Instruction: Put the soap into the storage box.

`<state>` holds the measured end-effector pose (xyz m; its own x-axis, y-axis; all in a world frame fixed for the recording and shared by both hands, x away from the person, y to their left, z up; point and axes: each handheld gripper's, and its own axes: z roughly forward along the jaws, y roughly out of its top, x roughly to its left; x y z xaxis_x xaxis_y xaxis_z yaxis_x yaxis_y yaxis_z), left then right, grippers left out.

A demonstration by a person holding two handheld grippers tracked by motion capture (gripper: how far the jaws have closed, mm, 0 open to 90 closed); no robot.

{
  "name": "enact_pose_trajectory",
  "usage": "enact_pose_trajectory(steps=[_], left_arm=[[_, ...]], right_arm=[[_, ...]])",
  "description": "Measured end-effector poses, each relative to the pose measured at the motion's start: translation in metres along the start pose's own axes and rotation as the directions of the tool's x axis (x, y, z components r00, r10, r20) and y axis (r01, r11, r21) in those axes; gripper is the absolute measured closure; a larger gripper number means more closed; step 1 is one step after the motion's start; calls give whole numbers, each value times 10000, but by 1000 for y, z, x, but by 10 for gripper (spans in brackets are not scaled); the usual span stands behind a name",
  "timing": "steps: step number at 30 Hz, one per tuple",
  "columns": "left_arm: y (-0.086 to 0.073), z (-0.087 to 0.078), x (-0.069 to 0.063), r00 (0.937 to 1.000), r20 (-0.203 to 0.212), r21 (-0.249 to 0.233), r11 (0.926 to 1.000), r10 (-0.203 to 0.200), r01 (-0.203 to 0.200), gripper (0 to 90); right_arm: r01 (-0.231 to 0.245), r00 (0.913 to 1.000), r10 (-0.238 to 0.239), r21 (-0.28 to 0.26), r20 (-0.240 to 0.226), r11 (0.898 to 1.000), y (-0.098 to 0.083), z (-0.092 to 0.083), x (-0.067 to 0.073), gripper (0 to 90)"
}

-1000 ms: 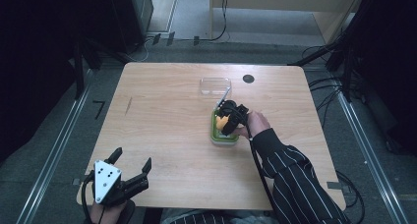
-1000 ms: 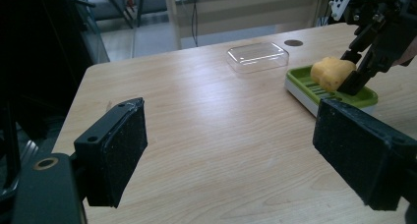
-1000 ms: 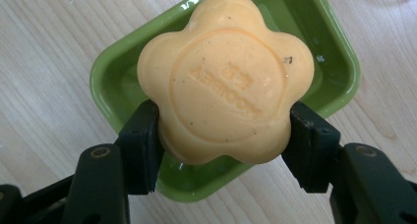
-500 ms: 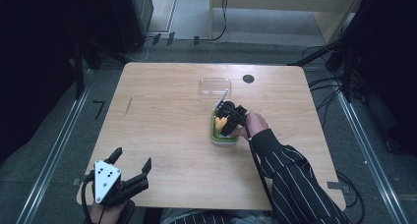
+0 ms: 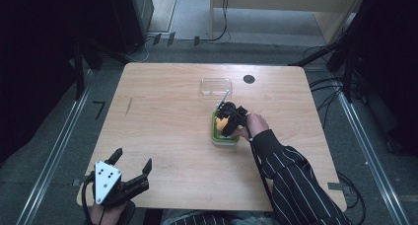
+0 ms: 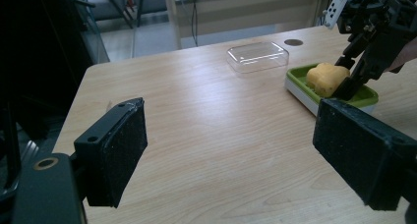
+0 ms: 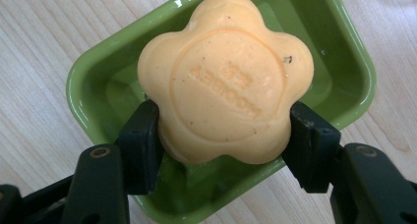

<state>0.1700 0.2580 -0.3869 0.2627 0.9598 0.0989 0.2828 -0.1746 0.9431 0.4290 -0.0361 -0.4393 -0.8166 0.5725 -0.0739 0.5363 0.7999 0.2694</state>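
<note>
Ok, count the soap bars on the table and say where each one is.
1. The flower-shaped orange soap bar sits over the green soap dish, pinched between the jaws of the right gripper. None seems to lie under the clear lid beyond the dish.

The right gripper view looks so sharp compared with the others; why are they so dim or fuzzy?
Right gripper view: the orange flower-shaped soap is close, evenly lit and crisp. High view: the surroundings are dark and the wooden table is lit softly. Left gripper view: the near jaws are slightly blurred.
</note>
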Motion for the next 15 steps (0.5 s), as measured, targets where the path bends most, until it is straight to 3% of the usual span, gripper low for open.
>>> enact_pose_trajectory(steps=[12, 15], left_arm=[[0, 0, 0, 10000, -4, -5, 10000, -13, 13, 137], [0, 0, 1, 10000, 2, -15, 10000, -13, 13, 137]], right_arm=[[182, 9998, -184, 208, 96, 9996, 5, 7, 4, 390], [121, 9997, -123, 86, 228, 9999, 4, 4, 3, 347]])
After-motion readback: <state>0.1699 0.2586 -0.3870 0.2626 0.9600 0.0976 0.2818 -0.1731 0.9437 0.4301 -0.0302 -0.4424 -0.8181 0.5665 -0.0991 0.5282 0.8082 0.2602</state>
